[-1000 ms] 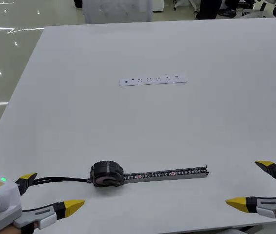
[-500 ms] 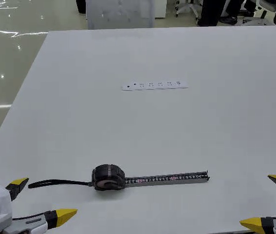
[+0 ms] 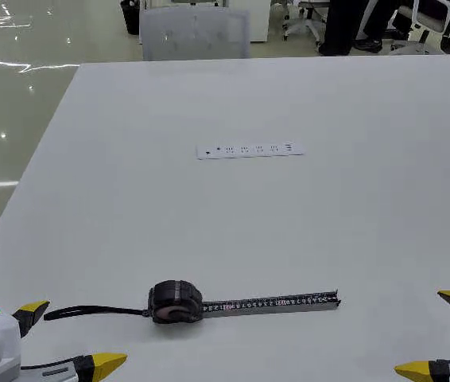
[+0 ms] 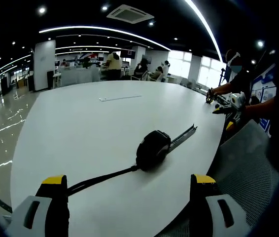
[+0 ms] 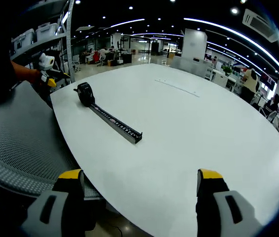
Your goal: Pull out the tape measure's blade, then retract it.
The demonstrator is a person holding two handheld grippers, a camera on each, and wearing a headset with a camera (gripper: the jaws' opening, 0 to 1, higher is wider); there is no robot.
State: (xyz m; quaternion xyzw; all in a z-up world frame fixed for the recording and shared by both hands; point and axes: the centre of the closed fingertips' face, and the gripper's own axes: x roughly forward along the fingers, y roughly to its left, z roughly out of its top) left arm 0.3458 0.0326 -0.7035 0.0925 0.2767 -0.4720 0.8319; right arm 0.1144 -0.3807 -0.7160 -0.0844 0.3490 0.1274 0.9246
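Observation:
A black tape measure (image 3: 175,302) lies on the white table near its front edge, its blade (image 3: 271,302) drawn out to the right and its black wrist strap (image 3: 90,312) trailing left. My left gripper (image 3: 62,338) is open at the table's front left corner, apart from the strap. In the left gripper view the tape measure (image 4: 153,148) and strap (image 4: 100,178) lie ahead of the open left gripper (image 4: 127,185). My right gripper (image 3: 441,334) is open at the front right, well clear of the blade tip. The right gripper view shows the blade (image 5: 116,124) and case (image 5: 85,94) beyond the right gripper (image 5: 140,180).
A white power strip (image 3: 249,150) lies mid-table. The white table (image 3: 352,207) has broad bare room around the tape. A grey mesh chair seat (image 5: 21,148) is below the front edge. Chairs and people stand beyond the far side.
Both grippers have drawn back toward the table's front edge, away from the tape measure. The tape measure lies where it was with its blade out; the head camera tilted slightly.

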